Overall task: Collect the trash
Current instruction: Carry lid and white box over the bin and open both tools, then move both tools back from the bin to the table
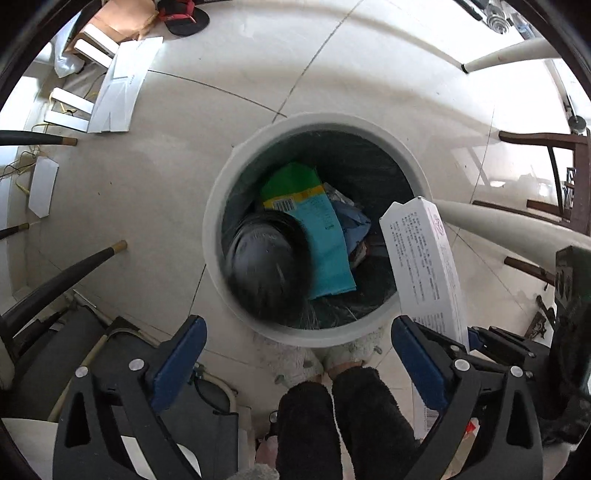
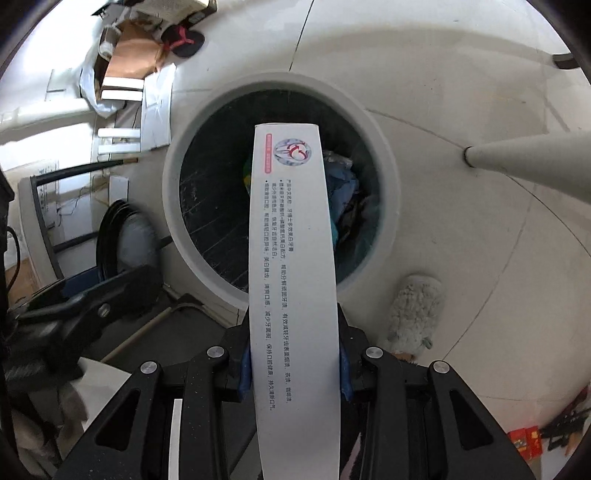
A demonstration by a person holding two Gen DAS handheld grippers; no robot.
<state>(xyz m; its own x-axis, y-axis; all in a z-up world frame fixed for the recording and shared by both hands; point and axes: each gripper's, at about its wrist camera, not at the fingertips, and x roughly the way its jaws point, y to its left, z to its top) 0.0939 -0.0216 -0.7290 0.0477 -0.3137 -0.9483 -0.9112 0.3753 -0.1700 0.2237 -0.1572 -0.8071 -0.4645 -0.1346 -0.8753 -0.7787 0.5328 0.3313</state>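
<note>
You had one round white trash bin [image 1: 218, 236] on the tiled floor [image 1: 122, 192], seen from above in both wrist views. Inside it lay one green and yellow carton [image 1: 291, 184], one turquoise packet [image 1: 325, 240], some crumpled blue wrapping [image 1: 356, 221], and one black round plastic lid [image 1: 266, 266], blurred, against the bin's near-left inner wall.

Your left gripper [image 1: 299, 343] stood released, jaws spread wide, with nothing between them; it hung over the bin's near rim. Your right gripper [image 2: 293, 363] was clenched on one long white toothpaste box [image 2: 291, 258], the blue pads pressing its two long sides near the lower end. The box stood out ahead of the gripper, its far end over the bin's mouth, not yet inside.

Two fluffy slippers [image 1: 295, 360] touched the bin's near edge. The bin's mouth had open room at its middle and right for the box. To the left the floor was crowded: flat white cardboard pieces [image 1: 122, 88], a brown paper bag [image 1: 122, 18], one black and red sandal [image 1: 184, 18] and three dark chair legs [image 1: 74, 266]. Two white furniture legs [image 1: 502, 221] ran in from the right, one ending close beside the bin's rim.
</note>
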